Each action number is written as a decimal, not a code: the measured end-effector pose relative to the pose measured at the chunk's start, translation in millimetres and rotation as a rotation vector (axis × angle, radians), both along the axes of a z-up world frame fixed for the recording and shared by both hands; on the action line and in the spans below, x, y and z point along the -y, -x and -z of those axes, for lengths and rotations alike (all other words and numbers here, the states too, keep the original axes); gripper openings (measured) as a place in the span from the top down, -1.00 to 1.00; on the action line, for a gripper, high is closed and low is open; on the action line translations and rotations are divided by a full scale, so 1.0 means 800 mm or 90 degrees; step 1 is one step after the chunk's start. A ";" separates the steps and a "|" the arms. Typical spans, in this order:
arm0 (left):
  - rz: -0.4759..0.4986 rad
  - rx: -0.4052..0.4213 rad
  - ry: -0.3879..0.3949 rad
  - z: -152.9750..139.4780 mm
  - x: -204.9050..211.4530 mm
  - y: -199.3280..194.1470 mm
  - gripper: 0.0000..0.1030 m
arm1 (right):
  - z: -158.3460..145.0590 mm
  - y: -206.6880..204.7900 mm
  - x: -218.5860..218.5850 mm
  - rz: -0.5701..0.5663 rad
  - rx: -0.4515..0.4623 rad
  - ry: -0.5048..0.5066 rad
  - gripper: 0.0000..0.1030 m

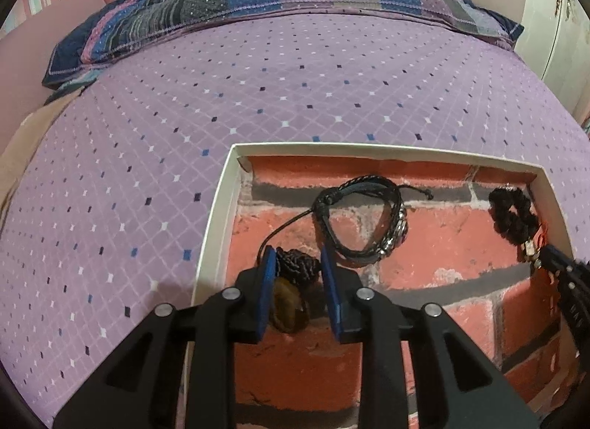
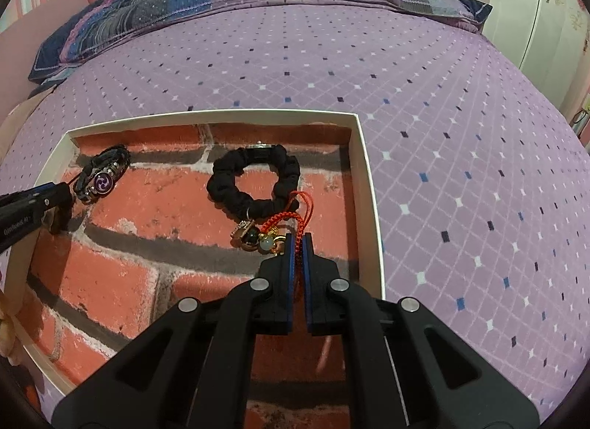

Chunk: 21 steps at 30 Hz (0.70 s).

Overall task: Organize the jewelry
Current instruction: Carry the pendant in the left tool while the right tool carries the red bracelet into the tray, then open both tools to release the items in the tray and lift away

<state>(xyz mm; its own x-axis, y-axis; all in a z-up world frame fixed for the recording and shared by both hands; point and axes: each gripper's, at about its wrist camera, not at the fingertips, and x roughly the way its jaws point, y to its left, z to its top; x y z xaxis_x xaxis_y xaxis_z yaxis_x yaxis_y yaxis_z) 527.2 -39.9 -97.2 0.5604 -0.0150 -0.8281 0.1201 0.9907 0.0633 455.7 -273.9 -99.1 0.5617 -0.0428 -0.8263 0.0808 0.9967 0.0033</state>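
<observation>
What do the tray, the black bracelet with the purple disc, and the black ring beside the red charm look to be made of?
Tray: apparently white cardboard, matte thin walls; its floor carries a printed brick pattern. Bracelet: braided dark cords, likely leather or faux leather, with shiny metal-looking beads and a glossy purple disc. Ring: soft matte black fabric, gathered in puffy folds like a scrunchie, with a small metallic piece at its far side.

Only one piece of writing shows: small white lettering along the side of the left gripper (image 2: 69,191), where its black body enters at the left edge of the right wrist view. The letters are too small and blurred to make out with any certainty. In the left wrist view, faint marks on the right gripper (image 1: 542,263) body at the right edge are likewise unreadable.
</observation>
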 end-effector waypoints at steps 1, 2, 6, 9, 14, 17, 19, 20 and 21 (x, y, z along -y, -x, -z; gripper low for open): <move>0.001 0.001 -0.007 0.001 0.001 0.001 0.46 | 0.000 0.000 -0.001 -0.001 -0.001 0.003 0.89; 0.000 0.001 -0.010 0.001 0.001 0.001 0.45 | -0.001 -0.001 -0.001 -0.006 0.001 0.001 0.89; -0.008 0.009 -0.016 -0.007 -0.004 0.007 0.30 | -0.006 0.006 -0.002 -0.009 0.018 -0.003 0.59; 0.000 0.031 -0.014 -0.027 -0.008 0.020 0.07 | -0.013 0.016 -0.003 -0.013 0.037 -0.010 0.17; 0.014 0.063 -0.001 -0.073 -0.020 0.046 -0.36 | -0.041 0.035 -0.010 -0.034 0.070 -0.017 -0.26; 0.031 0.064 0.022 -0.099 -0.031 0.059 -0.41 | -0.064 0.045 -0.010 -0.034 0.093 -0.013 -0.79; 0.034 0.077 0.014 -0.114 -0.036 0.071 -0.41 | -0.083 0.055 -0.010 -0.036 0.115 0.000 -0.87; 0.035 0.082 0.011 -0.121 -0.039 0.077 -0.41 | -0.090 0.058 -0.010 -0.036 0.120 0.004 -0.91; 0.035 0.088 0.010 -0.130 -0.044 0.086 -0.43 | -0.098 0.062 -0.009 -0.038 0.127 0.010 -0.91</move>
<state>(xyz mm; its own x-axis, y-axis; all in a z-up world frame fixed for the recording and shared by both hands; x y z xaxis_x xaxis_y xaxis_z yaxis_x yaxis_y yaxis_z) 458.4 -4.7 6.8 0.6672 -0.0619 -0.7423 0.1658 0.9839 0.0670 405.7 -267.1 -20.6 0.7161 -0.0165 -0.6978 0.0213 0.9998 -0.0018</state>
